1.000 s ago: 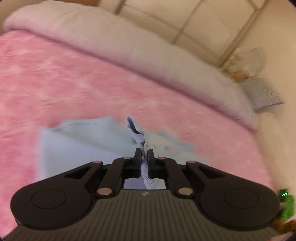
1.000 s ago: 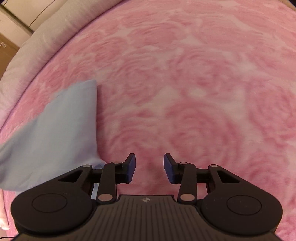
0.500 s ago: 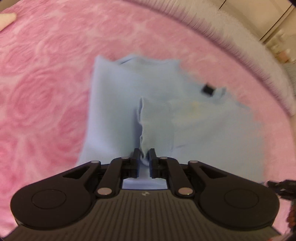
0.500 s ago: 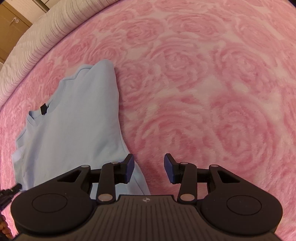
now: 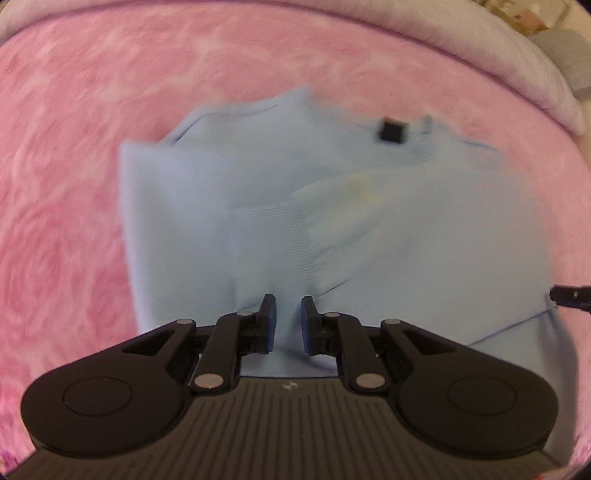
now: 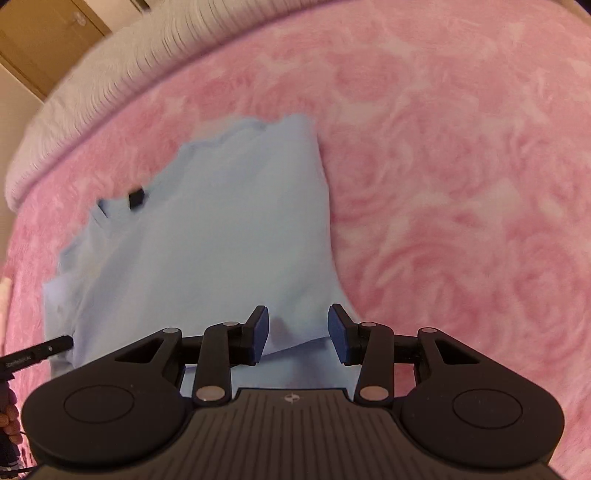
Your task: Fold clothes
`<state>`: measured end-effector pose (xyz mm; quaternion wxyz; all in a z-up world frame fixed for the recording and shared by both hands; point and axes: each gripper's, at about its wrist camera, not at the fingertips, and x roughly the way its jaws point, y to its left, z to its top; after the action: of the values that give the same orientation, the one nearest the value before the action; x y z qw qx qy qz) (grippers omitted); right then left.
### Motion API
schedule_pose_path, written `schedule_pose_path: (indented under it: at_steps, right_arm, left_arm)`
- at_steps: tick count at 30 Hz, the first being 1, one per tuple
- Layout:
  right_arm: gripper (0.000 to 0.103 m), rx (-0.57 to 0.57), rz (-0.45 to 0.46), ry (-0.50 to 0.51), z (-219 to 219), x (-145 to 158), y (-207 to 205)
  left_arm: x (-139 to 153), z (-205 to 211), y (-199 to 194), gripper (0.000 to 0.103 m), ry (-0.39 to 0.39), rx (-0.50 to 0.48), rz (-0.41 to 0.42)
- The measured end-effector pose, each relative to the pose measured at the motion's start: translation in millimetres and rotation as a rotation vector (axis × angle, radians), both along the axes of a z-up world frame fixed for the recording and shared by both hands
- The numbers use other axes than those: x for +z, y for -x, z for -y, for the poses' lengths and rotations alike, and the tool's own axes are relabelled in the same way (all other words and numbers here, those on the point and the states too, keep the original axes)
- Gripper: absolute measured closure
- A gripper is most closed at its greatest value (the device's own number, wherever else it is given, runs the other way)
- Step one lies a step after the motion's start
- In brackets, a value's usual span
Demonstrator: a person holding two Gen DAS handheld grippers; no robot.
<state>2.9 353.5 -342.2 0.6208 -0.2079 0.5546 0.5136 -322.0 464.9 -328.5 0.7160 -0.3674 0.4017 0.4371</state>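
A light blue shirt [image 5: 388, 229] lies on the pink blanket, with a black tag [image 5: 393, 130] at its collar and a folded-in panel down its middle. My left gripper [image 5: 288, 308] points down at that panel. Its jaws are opening, with a narrow gap and cloth under them but not pinched. In the right wrist view the same shirt [image 6: 221, 240] shows its tag [image 6: 136, 197] at the left. My right gripper [image 6: 298, 317] hangs over the shirt's near right edge. Its jaws are closing slightly but stand wide apart, gripping nothing.
The pink rose-patterned blanket [image 6: 461, 184] spreads all around the shirt. A pale grey bolster [image 5: 498, 55] runs along the bed's far edge. A wooden door [image 6: 48, 33] is beyond. The left gripper's tip [image 6: 44, 349] and a hand [image 6: 7, 417] show at the left edge.
The left gripper came down with the pinched fold, laid it on the shirt, and its jaws have parted. The right gripper slid left from bare blanket to over the shirt's edge.
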Motion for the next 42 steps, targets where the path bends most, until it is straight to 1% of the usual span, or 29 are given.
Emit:
schedule_pose_path:
  at_steps: [1, 2, 4, 6, 9, 11, 13, 14, 15, 16, 18, 19, 20, 22, 24, 25, 26, 27, 28, 29, 30, 31, 32, 33, 34, 35, 36, 37, 42]
  right_arm:
    - [0.075, 0.001, 0.028, 0.034, -3.1, -3.5, 3.0]
    - [0.076, -0.009, 0.05, 0.041, -3.8, -1.8, 4.9]
    - [0.074, -0.04, 0.077, 0.001, 2.8, 14.3, 8.2]
    - [0.074, -0.037, 0.1, -0.029, 14.0, 31.7, 17.4]
    - [0.073, 0.001, 0.107, -0.029, 38.2, 42.7, 41.8]
    - [0.073, 0.031, 0.128, 0.012, 59.7, 36.9, 54.0]
    - [0.074, 0.039, 0.151, 0.082, 82.6, 25.1, 62.4]
    - [0.075, 0.026, 0.157, 0.126, 95.0, 17.3, 63.7]
    - [0.075, 0.001, 0.16, 0.157, 108.9, 12.3, 63.1]
    - [0.075, -0.029, 0.161, 0.182, 123.6, 8.7, 61.6]
    - [0.08, -0.09, 0.163, 0.23, 153.1, 1.5, 58.5]
    - [0.08, -0.108, 0.159, 0.25, 167.8, 1.2, 56.5]
    - [0.082, -0.112, 0.154, 0.253, 178.8, 4.6, 56.1]
    - [0.082, -0.109, 0.142, 0.25, 194.5, 14.0, 57.4]
    - [0.074, -0.093, 0.131, 0.293, 199.1, 21.2, 61.5]
    - [0.067, -0.082, 0.129, 0.308, 200.4, 24.5, 64.9]
    - [0.062, -0.07, 0.127, 0.323, 201.6, 27.8, 68.3]
    - [0.059, -0.059, 0.127, 0.32, 202.3, 33.7, 71.7]
    - [0.054, -0.045, 0.123, 0.298, 202.2, 42.3, 75.8]
    - [0.044, -0.029, 0.116, 0.27, 201.9, 51.5, 80.3]
    - [0.039, -0.008, 0.113, 0.24, 201.6, 61.8, 84.7]
    - [0.034, 0.016, 0.113, 0.208, 201.2, 72.9, 89.0]
    - [0.032, 0.041, 0.112, 0.177, 200.9, 83.9, 93.4]
    - [0.03, 0.063, 0.115, 0.15, 201.7, 93.5, 97.8]
    - [0.021, 0.085, 0.123, 0.123, 204.7, 104.1, 103.5]
    - [0.016, 0.102, 0.129, 0.098, 207.9, 113.6, 105.3]
    - [0.015, 0.114, 0.132, 0.079, 215.1, 122.0, 105.2]
    - [0.015, 0.125, 0.132, 0.063, 224.4, 130.3, 105.4]
    - [0.015, 0.151, 0.174, 0.022, 277.3, 167.6, 94.9]
  left_arm:
    - [0.8, 1.7, 8.0, 0.092, 0.001, 0.015, 0.009]
    - [5.9, 5.7, 15.6, 0.092, -0.003, 0.02, -0.022]
    - [16.4, 14.8, 29.7, 0.091, -0.019, 0.015, -0.071]
    - [28.6, 27.9, 46.3, 0.09, -0.013, -0.005, -0.016]
    - [34.2, 52.2, 63.0, 0.089, 0.059, -0.044, 0.125]
    - [29.2, 70.5, 64.9, 0.089, 0.086, -0.094, 0.149]
    - [16.2, 89.4, 71.2, 0.089, 0.129, -0.112, 0.142]
    - [7.9, 98.0, 75.7, 0.089, 0.156, -0.115, 0.123]
    - [0.5, 107.6, 81.6, 0.089, 0.178, -0.116, 0.092]
    - [-0.9, 117.3, 89.7, 0.09, 0.182, -0.119, 0.087]
    - [-3.4, 136.6, 105.7, 0.09, 0.191, -0.123, 0.076]
    - [-2.2, 143.7, 112.2, 0.09, 0.208, -0.117, 0.064]
    - [-0.9, 150.7, 118.6, 0.09, 0.224, -0.111, 0.052]
    - [1.9, 164.9, 131.3, 0.09, 0.257, -0.099, 0.028]
    - [11.7, 178.1, 133.5, 0.09, 0.273, -0.092, 0.0]
    - [17.0, 184.5, 134.4, 0.089, 0.28, -0.088, -0.014]
    - [29.2, 189.0, 131.1, 0.086, 0.256, -0.075, -0.023]
    - [41.5, 193.5, 127.9, 0.082, 0.232, -0.062, -0.032]
    - [53.7, 198.0, 124.6, 0.08, 0.208, -0.049, -0.041]
    - [65.9, 202.5, 121.3, 0.076, 0.184, -0.036, -0.049]
    - [78.1, 206.9, 118.0, 0.071, 0.16, -0.024, -0.058]
    - [90.3, 211.6, 114.4, 0.069, 0.135, -0.01, -0.066]
    - [103.0, 218.8, 106.5, 0.066, 0.103, 0.009, -0.068]
    - [115.6, 226.0, 98.5, 0.06, 0.071, 0.028, -0.07]
    - [128.3, 233.2, 90.5, 0.056, 0.039, 0.047, -0.072]
    - [140.8, 240.7, 82.6, 0.047, 0.008, 0.067, -0.075]
    - [151.0, 252.7, 76.1, 0.036, -0.013, 0.086, -0.081]
    - [161.1, 264.8, 69.6, 0.034, -0.033, 0.105, -0.088]
    - [196.4, 341.8, 45.9, 0.03, -0.072, 0.132, -0.081]
